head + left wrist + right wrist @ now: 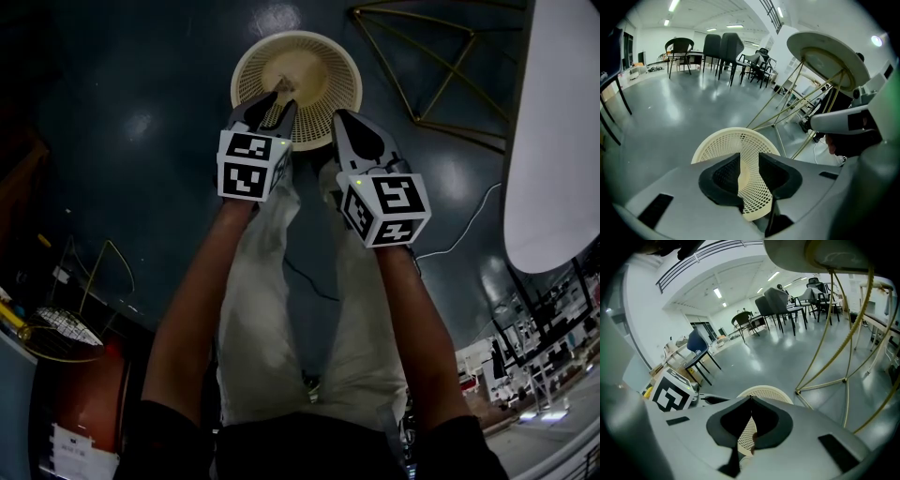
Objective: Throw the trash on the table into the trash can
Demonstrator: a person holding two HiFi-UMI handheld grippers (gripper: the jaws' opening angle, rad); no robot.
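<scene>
A cream mesh trash can [251, 58] stands on the dark floor in front of the person's feet. My left gripper [279, 97] hangs over its near rim, pointing down into it, and is open. In the left gripper view the trash can [717, 146] shows through the gap of the left gripper [749, 163], with nothing between the pads. A small pale scrap [284, 86] shows just past the left tips; I cannot tell if it touches them. My right gripper [343, 119] is beside the can's right edge. In the right gripper view the right gripper [751, 400] is shut, tips together, above the can [768, 392].
A white round table [553, 141] on gold wire legs [422, 66] stands at the right. The person's legs in pale trousers [277, 309] are below the grippers. A white cable [464, 230] lies on the floor. Chairs [724, 49] and desks stand farther off.
</scene>
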